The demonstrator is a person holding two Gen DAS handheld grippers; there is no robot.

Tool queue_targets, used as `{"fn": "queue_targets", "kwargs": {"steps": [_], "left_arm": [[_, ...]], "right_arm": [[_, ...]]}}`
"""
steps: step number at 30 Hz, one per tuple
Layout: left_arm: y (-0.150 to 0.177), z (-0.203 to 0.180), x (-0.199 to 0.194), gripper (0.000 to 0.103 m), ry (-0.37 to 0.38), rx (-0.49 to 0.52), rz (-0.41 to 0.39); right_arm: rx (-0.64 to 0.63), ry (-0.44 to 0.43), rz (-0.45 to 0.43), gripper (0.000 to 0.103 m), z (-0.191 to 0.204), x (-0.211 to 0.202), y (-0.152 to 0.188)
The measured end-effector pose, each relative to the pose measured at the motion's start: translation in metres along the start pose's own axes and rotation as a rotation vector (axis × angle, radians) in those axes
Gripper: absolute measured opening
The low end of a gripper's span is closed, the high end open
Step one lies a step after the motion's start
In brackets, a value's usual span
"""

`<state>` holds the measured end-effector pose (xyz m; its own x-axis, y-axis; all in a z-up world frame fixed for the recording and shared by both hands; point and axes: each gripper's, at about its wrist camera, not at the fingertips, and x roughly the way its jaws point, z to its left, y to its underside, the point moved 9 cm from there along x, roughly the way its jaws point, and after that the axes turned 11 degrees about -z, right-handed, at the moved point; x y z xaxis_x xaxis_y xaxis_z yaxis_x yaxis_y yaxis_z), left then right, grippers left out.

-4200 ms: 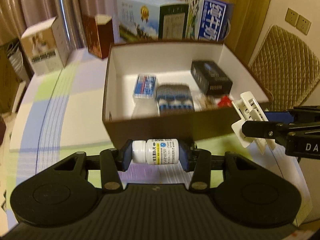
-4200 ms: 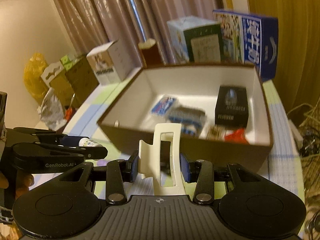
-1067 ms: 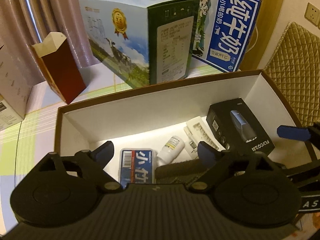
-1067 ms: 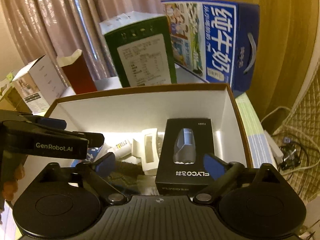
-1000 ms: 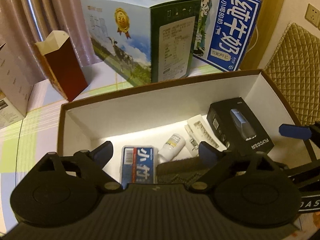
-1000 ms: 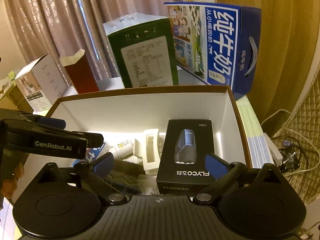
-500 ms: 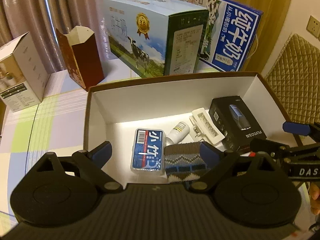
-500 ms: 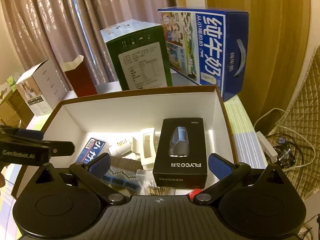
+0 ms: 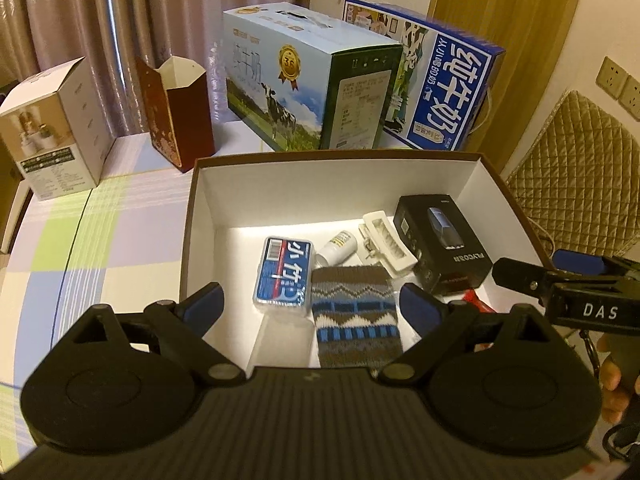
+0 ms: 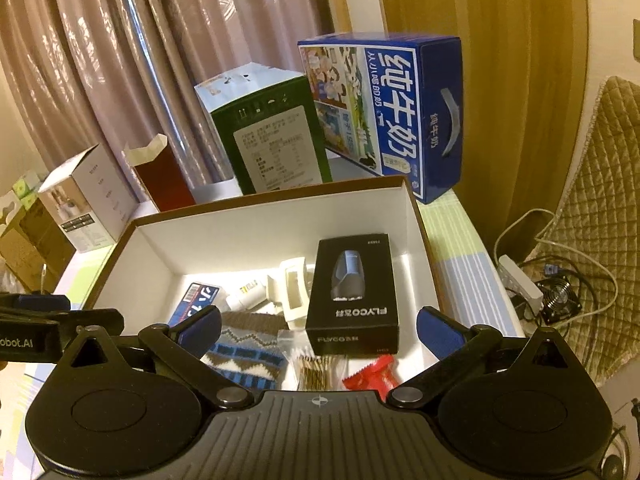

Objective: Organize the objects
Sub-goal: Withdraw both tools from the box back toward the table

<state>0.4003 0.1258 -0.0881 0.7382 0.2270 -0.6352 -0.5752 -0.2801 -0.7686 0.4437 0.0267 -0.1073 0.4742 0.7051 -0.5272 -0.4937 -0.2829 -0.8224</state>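
Inside brown box (image 9: 192, 216), white bottle (image 9: 338, 246) lying.

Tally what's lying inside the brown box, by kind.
Black shaver box: 1
Blue tissue pack: 1
White pill bottle: 1
White hair claw: 1
Knitted pouch: 1
Bag of hairpins: 1
Red packet: 1
Total: 7

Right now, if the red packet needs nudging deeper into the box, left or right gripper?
Right. The right gripper is open, and the red packet lies just below its fingers at the brown box's near-right corner. The left gripper sits over the knit pouch.
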Motion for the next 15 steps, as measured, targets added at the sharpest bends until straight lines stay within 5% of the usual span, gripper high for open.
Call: {"fn": "queue_targets", "kwargs": {"steps": [15], "left_arm": [[0.034,0.008,-0.058,0.093,-0.033,-0.052,0.011]], "right_arm": [[0.003,-0.023,0.011,0.101,0.017,-0.052,0.024]]}}
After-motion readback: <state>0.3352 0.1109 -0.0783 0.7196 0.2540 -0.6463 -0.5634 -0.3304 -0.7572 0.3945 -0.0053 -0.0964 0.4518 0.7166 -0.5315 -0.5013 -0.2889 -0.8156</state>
